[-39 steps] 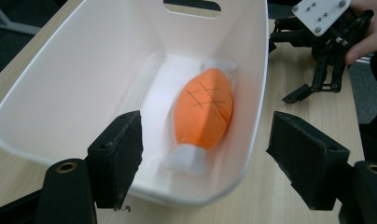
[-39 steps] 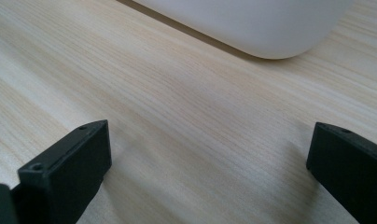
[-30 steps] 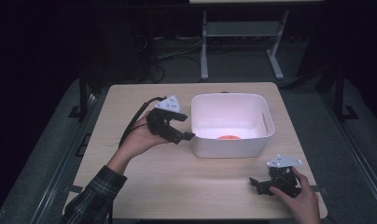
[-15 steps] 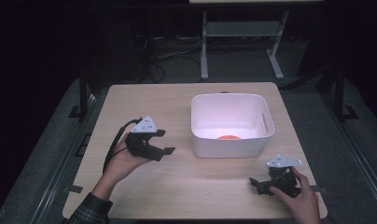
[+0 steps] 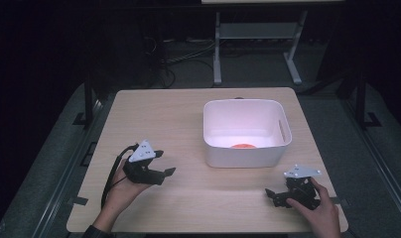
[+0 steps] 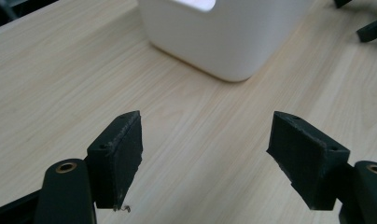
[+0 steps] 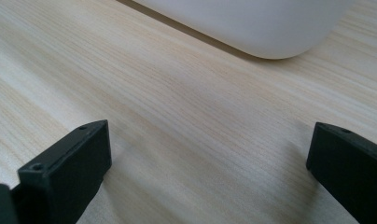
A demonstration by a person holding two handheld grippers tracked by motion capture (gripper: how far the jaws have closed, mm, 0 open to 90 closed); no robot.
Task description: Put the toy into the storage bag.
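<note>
Risk sits mostly with the white bin [image 5: 245, 134], which stands toward the far right of the table [image 5: 154, 114] and serves as the landmark. An orange item [image 5: 243, 146] lies on the bin's floor, against its near wall. The left gripper [image 5: 164, 171] hangs left of the bin and nearer the person, jaws spread wide with nothing between them; the left gripper view looks past them at the bin's rounded corner. The right gripper [image 5: 274, 194] rests on the wood just in front of the bin's right end, also gaping and empty. Should either reach for the orange item, I judge that a jaw could catch the bin's rim and shove or tip the light tub. A low approach might also scrape the tabletop.
</note>
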